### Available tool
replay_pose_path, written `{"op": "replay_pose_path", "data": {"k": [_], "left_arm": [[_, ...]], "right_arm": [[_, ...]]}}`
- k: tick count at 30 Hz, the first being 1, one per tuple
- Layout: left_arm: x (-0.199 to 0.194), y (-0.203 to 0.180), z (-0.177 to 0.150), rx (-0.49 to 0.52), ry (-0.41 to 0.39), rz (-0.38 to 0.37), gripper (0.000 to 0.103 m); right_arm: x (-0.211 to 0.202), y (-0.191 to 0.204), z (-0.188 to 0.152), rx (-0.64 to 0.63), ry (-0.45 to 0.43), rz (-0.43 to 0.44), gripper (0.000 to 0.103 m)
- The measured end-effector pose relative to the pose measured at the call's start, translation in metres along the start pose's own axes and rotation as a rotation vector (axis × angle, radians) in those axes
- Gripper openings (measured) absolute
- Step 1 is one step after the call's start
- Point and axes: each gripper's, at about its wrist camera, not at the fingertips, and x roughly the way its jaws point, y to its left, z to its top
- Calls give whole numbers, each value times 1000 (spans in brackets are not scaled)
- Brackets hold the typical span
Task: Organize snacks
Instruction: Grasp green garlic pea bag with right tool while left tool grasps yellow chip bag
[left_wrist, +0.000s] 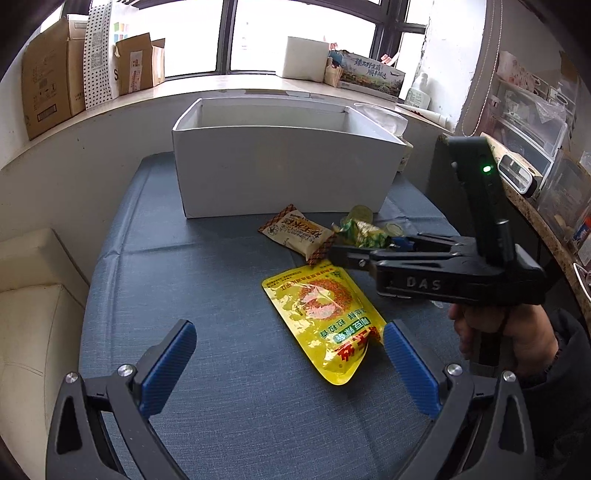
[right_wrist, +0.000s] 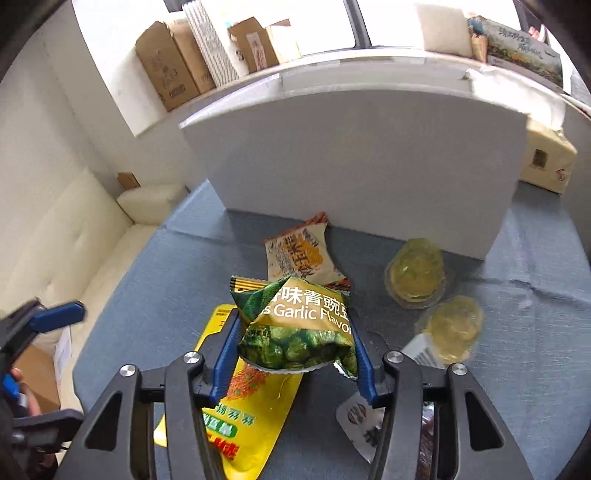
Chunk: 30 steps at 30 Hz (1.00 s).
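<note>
My right gripper (right_wrist: 293, 334) is shut on a green garlic-pea packet (right_wrist: 295, 328), held above the blue cloth; it shows from the side in the left wrist view (left_wrist: 364, 232). A yellow pouch (left_wrist: 325, 317) lies below it, also in the right wrist view (right_wrist: 243, 406). A beige snack packet (left_wrist: 295, 230) lies near the open white box (left_wrist: 284, 173). Two clear jelly cups (right_wrist: 415, 271) (right_wrist: 450, 325) sit to the right. My left gripper (left_wrist: 290, 338) is open and empty, its right pad (left_wrist: 402, 354) beside the yellow pouch.
The white box (right_wrist: 362, 158) stands at the back of the blue-clothed table (left_wrist: 203, 295). Cardboard boxes (left_wrist: 51, 81) line the windowsill. A cream sofa (left_wrist: 29, 314) sits left. Shelving with clutter (left_wrist: 535, 147) stands right. A small white packet (right_wrist: 360, 415) lies under my right gripper.
</note>
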Motion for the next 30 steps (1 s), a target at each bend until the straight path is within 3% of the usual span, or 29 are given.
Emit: {"op": "replay_pose_path", "data": {"k": [6, 11, 14, 18, 21, 24, 25, 27, 28, 29, 30], "left_arm": [[31, -23, 7, 28, 65, -28, 103], [77, -38, 15, -23, 165, 1, 103], [102, -42, 12, -47, 218, 57, 103], [109, -56, 8, 30, 205, 146, 103], [105, -56, 5, 18, 199, 147, 103], [96, -55, 1, 46, 185, 142, 89], [90, -54, 0, 48, 176, 135, 73], [83, -46, -2, 37, 172, 115, 62], [79, -42, -3, 38, 168, 115, 46], [77, -38, -3, 35, 169, 111, 38], [75, -32, -3, 24, 172, 95, 37]], "right_arm": [[-66, -19, -11, 78, -145, -36, 57], [-109, -36, -26, 140, -220, -76, 58], [-117, -44, -30, 169, -231, -87, 58], [-117, -50, -33, 181, -225, -87, 58], [-116, -49, -35, 179, -223, -76, 58], [-116, -43, -39, 162, -220, -81, 58], [-115, -42, -40, 161, -218, -78, 58], [-114, -41, -41, 161, -218, -74, 58], [-113, -41, -41, 161, -216, -73, 58], [-112, -40, -41, 162, -214, -73, 58], [-111, -39, -41, 160, -212, -73, 58]]}}
